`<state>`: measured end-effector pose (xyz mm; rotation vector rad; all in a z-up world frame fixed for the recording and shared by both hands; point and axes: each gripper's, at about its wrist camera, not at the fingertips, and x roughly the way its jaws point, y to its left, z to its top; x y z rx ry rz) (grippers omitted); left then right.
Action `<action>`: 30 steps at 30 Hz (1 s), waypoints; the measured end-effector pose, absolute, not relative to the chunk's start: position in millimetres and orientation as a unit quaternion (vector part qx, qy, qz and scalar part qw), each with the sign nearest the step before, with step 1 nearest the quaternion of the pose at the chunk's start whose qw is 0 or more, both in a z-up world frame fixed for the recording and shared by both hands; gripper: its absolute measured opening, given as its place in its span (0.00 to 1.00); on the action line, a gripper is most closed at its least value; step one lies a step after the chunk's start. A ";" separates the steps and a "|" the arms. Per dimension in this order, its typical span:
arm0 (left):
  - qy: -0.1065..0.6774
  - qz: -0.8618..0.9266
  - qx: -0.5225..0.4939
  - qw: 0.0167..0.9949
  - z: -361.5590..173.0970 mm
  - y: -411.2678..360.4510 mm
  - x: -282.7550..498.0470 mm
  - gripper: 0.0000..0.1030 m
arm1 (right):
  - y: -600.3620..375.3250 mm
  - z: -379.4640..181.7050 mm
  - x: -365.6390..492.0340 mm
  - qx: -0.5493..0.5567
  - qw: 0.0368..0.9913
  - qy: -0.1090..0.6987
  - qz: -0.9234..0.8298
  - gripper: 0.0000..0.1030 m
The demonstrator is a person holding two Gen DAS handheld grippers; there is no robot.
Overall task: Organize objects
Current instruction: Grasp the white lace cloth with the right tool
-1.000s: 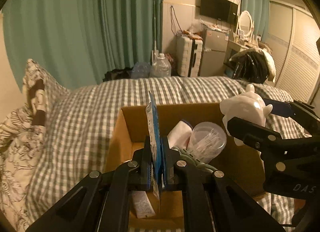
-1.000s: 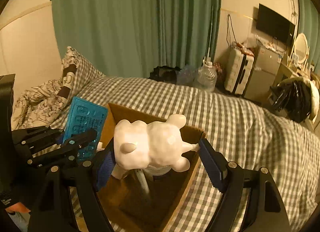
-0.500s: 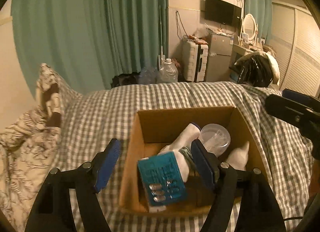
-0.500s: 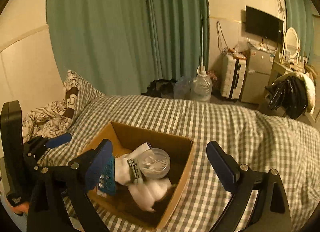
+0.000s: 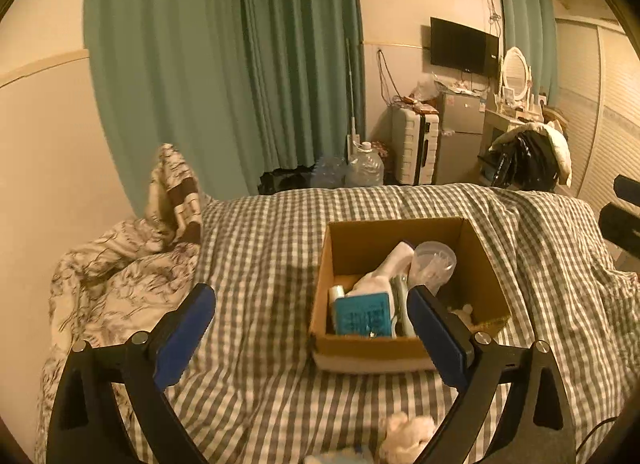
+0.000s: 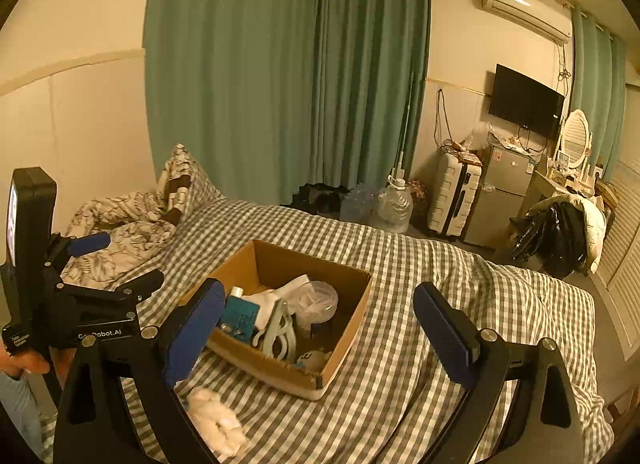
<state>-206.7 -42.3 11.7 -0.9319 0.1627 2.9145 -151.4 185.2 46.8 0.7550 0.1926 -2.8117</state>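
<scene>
Both grippers are backed off from the cardboard box now, further out than half a second ago, and the white figurine and blue card they carried a second back are down inside it.

From the left wrist view: the left gripper [image 5: 310, 318] is spread wide with nothing between its blue pads, hovering above the checked bedspread [image 5: 260, 248]. Its right-hand finger crosses the near right corner of the cardboard box [image 5: 368, 346]. Inside the box the blue card [image 5: 362, 318] stands against the near wall, a white sock [image 5: 384, 272] leans behind it, and a clear round tub [image 5: 434, 262] sits toward the far right. A small fluffy white thing [image 5: 406, 434] lies on the bedspread nearer than the box, at the bottom edge. Left of the box, a patterned quilt [image 5: 116, 264] is bunched up.

From the right wrist view: the right gripper [image 6: 316, 328] is wide too, holding nothing, with the cardboard box [image 6: 280, 368] between its fingers and beyond them. The blue card [image 6: 240, 318], a pale green clip [image 6: 278, 334] and the clear round tub [image 6: 318, 300] are inside; the white figurine [image 6: 314, 360] rests in the near corner. The fluffy white thing [image 6: 216, 420] lies just outside the box's near side. The left gripper [image 6: 120, 264] hangs left of the box, parted.
</scene>
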 end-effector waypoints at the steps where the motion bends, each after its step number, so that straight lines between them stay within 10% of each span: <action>1: 0.052 0.951 -0.303 0.035 11.5 -45.8 -200.1 0.96 | 185.4 46.9 -145.7 0.256 0.114 0.065 -0.958 0.93; 22: -0.002 0.903 -0.425 -0.061 -123.2 -90.0 -139.6 0.99 | 115.3 -154.7 -146.1 0.450 0.192 0.111 -0.865 0.92; 25: -0.008 0.897 -0.438 -0.058 -132.4 -90.6 -141.9 0.99 | 107.0 -179.5 -151.2 0.480 0.204 0.115 -0.846 0.82; 30: -0.004 0.885 -0.463 -0.037 -144.9 -81.7 -146.1 0.99 | 102.2 -190.5 -149.8 0.494 0.214 0.127 -0.833 0.36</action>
